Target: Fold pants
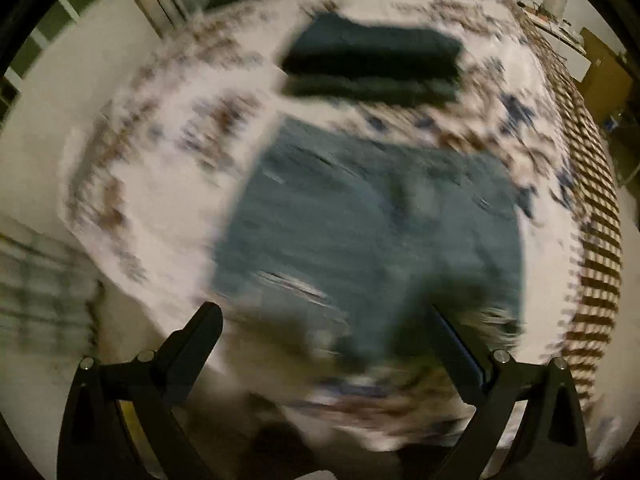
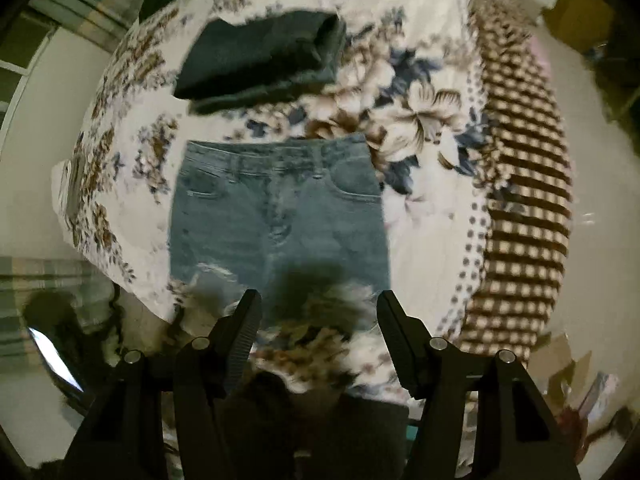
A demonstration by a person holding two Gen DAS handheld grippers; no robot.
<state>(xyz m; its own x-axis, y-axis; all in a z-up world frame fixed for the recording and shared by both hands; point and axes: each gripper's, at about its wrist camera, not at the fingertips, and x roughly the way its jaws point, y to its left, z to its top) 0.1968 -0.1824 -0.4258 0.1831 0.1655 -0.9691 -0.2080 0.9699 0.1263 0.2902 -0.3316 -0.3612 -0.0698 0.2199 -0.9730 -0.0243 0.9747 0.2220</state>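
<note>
Jeans [image 2: 280, 216] flat on floral bedspread [image 2: 420, 92], frayed hem near both open grippers.

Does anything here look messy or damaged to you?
The blue jeans lie flat on the floral bedspread, with frayed, torn-looking patches near the lower edge; probably the style. A dark folded garment sits neatly beyond. Nothing spilled.

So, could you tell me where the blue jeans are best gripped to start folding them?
Probably at the frayed near edge of the blue jeans, coming from the near side. They lie flat, waistband far, and both the left gripper and the right gripper hang open just above that edge.
</note>
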